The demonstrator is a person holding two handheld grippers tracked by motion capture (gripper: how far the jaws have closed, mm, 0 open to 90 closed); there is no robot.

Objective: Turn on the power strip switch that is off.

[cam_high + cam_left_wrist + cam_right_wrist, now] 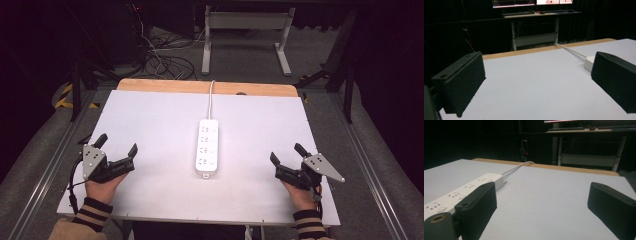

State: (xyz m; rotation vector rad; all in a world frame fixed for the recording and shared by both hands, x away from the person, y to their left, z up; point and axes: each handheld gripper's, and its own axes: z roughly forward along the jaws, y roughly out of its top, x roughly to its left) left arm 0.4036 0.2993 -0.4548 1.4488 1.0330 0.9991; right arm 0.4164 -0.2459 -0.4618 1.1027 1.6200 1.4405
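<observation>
A white power strip point(207, 147) lies lengthwise in the middle of the white table point(150, 125), its white cable point(211, 97) running off the far edge. My left gripper point(117, 144) rests low at the table's left, held by a hand in a striped sleeve, jaws open with nothing between them. Over at the right my right gripper point(287, 153) rests low too, open and empty. In the left gripper view the strip's end point(589, 63) peeks out behind the right jaw. The right gripper view has the strip point(461, 192) to the left, behind the left jaw.
A wooden strip point(205, 87) borders the table's far edge. Beyond it stand a white desk frame point(245, 35) and tangled cables point(162, 60) on the dark floor. Metal rails point(370, 170) run along both sides of the table.
</observation>
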